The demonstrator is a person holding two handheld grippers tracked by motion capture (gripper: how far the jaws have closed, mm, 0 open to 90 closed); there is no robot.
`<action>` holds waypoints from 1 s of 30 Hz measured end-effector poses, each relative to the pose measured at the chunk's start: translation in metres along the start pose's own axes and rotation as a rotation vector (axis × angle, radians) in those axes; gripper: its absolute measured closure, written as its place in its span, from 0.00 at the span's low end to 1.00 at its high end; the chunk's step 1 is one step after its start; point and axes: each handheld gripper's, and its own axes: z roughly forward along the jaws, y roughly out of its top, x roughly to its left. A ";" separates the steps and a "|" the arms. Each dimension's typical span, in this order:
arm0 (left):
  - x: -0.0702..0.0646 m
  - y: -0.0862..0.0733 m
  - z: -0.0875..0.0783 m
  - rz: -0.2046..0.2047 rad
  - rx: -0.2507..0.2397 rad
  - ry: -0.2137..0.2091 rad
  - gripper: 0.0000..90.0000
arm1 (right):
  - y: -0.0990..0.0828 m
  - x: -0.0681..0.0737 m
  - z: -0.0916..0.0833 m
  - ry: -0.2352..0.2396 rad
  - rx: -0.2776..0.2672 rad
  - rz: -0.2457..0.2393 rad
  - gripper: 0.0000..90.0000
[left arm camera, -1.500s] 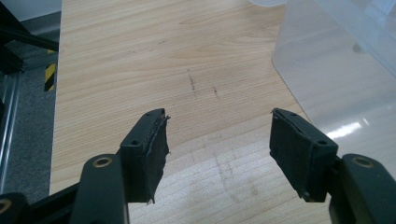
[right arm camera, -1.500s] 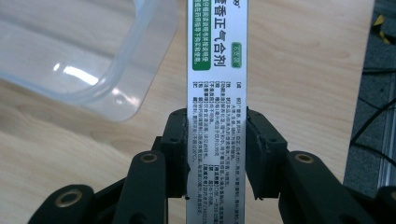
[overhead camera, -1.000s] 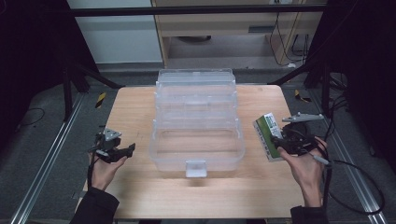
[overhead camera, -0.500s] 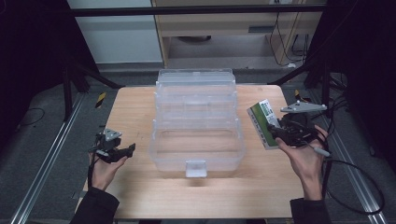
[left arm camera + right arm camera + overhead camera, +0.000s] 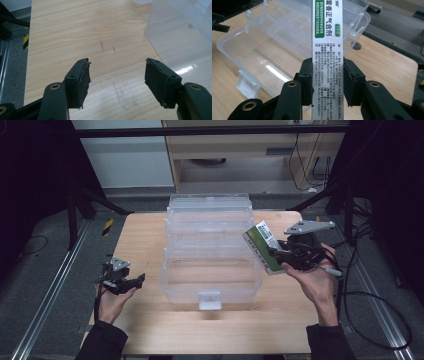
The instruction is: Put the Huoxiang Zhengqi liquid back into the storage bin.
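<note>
At the right of centre in the high view, the right gripper (image 5: 280,256) holds a green-and-white medicine box (image 5: 263,247) clamped between its jaws, lifted clear of the wooden table (image 5: 150,330) and tilted beside the right wall of the open clear plastic organiser case (image 5: 210,265). In the right gripper view the medicine box (image 5: 327,50) stands on edge between the two pads, both pressing its narrow sides, with the case (image 5: 274,45) lying beyond and below it; its compartments appear empty as far as the clear plastic lets one judge. The pick-up is therefore judged complete and the carry under way; what is left is to bring the box over the case rim, lower it into a compartment and release it. At the lower left of the high view the left gripper (image 5: 131,281) rests in the hand just above the table, jaws apart and holding nothing; the left gripper view confirms bare wood between its pads (image 5: 80,82) and a corner of the case (image 5: 180,37) at the upper right. Against the earlier frames, the right hand and the box have risen and shifted toward the upper left of the frame, closer to the case's wall, with the grip unchanged. The left hand and the case remain where they were.
</note>
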 end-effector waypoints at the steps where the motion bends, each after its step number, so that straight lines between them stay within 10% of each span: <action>1: 0.000 0.000 0.000 0.000 0.001 -0.001 0.39 | 0.001 0.001 0.002 0.006 0.002 -0.012 0.72; 30: 0.001 -0.001 0.001 -0.004 0.005 0.003 0.40 | 0.018 0.005 0.047 0.359 0.054 -0.286 0.72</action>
